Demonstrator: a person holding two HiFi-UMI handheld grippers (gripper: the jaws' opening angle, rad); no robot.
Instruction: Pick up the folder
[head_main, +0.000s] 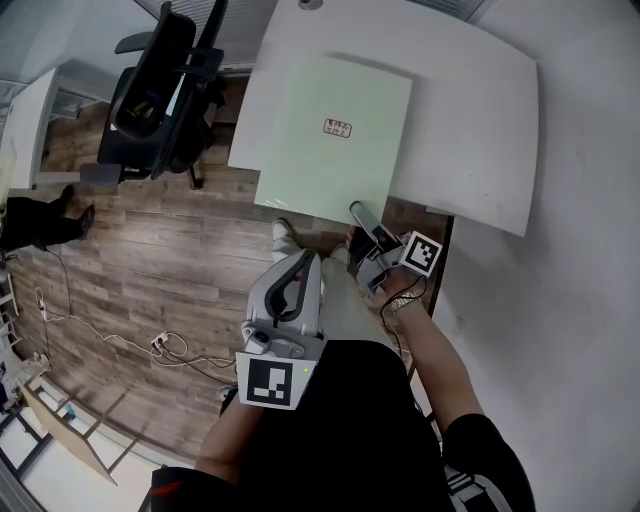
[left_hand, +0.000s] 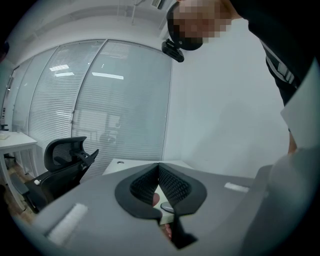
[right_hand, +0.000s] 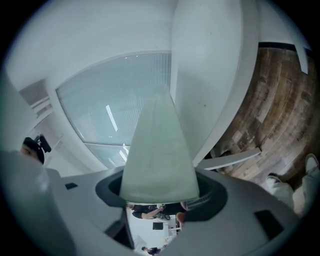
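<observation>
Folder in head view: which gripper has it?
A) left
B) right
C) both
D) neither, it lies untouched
B: the right gripper is closed on the near edge of the pale green folder, which fills the gap between its jaws in the right gripper view. The left gripper is shut on nothing, off the table.

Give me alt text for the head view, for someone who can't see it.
A pale green folder sits over a white table, its near edge overhanging and clamped in the jaws of the right gripper. The left gripper, jaws together and empty, is nearer the camera above a wooden floor. A black office chair stands at upper left.
</observation>
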